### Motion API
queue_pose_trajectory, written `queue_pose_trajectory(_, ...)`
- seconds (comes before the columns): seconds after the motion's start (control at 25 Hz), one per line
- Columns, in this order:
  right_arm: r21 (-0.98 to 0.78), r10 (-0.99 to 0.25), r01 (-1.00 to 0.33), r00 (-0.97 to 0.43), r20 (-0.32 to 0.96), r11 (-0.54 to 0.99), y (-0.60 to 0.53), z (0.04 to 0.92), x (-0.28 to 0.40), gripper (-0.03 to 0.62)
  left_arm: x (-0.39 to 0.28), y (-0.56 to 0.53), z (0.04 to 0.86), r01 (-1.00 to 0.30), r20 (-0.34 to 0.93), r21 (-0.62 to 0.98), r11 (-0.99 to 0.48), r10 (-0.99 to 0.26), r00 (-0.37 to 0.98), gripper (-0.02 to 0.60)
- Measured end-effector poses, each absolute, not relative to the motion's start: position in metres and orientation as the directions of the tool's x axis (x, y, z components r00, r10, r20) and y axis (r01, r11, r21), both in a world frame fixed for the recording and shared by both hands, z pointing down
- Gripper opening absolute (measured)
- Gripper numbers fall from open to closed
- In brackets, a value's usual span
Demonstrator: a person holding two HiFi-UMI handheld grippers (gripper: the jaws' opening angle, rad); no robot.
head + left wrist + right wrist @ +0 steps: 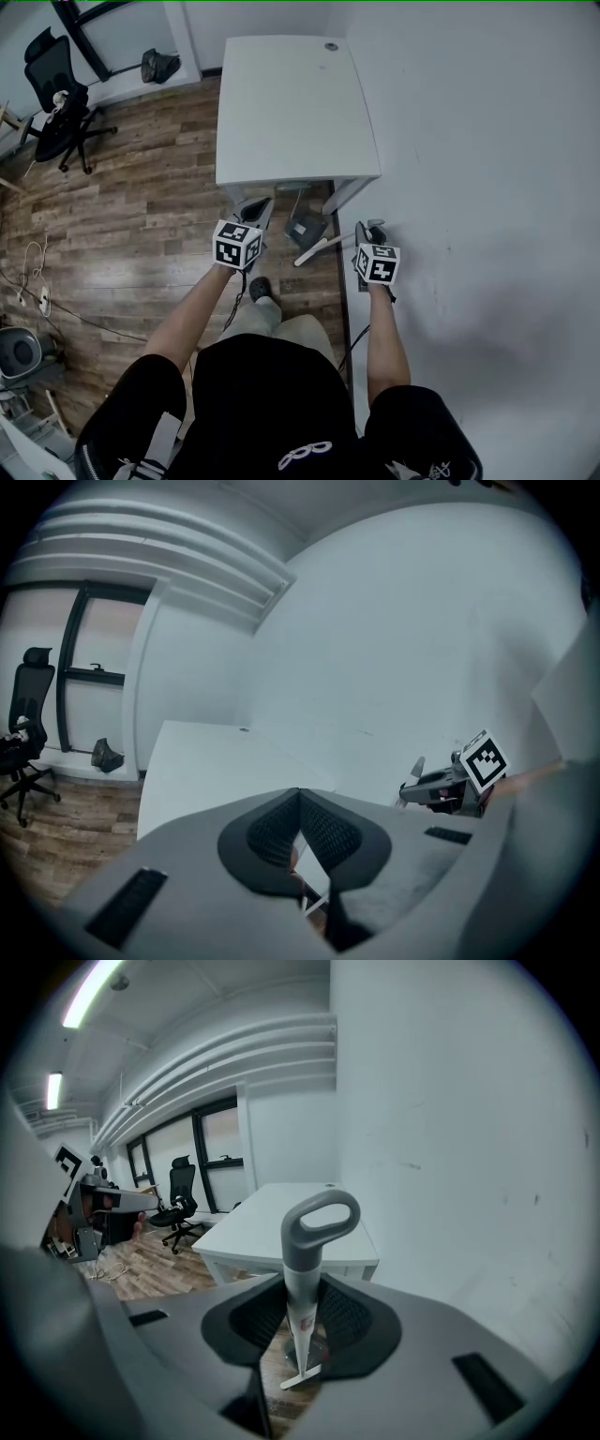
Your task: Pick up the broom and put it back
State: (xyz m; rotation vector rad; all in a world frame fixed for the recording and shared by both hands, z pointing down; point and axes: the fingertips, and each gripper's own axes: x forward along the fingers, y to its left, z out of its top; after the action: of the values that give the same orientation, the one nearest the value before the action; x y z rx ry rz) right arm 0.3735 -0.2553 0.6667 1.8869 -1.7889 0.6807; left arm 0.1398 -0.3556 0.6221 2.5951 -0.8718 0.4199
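Note:
The broom has a white shaft [301, 1312] topped by a grey loop grip [321, 1222]. My right gripper [302, 1290] is shut on the shaft just below that grip, a pad on each side. From the head view the white handle [316, 249] slants from my right gripper [368, 229] down to a grey head piece [305, 230] on the floor by the table's near edge. My left gripper [258, 205] hovers left of it, apart from the broom, jaws shut [298, 797] with nothing between them.
A white table [291, 103] stands right ahead against the white wall [487, 141] on my right. Wooden floor spreads to the left, with a black office chair [58, 105] far left and cables [37, 277] near the left edge.

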Motion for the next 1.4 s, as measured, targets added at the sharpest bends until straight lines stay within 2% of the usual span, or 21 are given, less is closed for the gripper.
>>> queue_pose_trajectory(0.32, -0.01, -0.753, -0.999, 0.029, 0.657, -0.048, -0.282, 0.682, 0.387, 0.114, 0.154, -0.367, 0.627, -0.628, 0.411, 0.256, -0.735, -0.505, 0.759, 0.008)
queue_pose_trajectory(0.72, -0.032, -0.696, -0.999, -0.021, 0.718, -0.003, -0.335, 0.732, 0.409, 0.114, 0.165, -0.393, 0.631, -0.708, 0.447, 0.232, -0.667, -0.573, 0.687, 0.008)
queue_pose_trajectory(1.4, -0.09, -0.686, -0.994, -0.109, 0.719, 0.064, -0.431, 0.755, 0.422, 0.114, 0.169, -0.439, 0.648, -0.785, 0.473, 0.257, -0.563, -0.635, 0.611, 0.008)
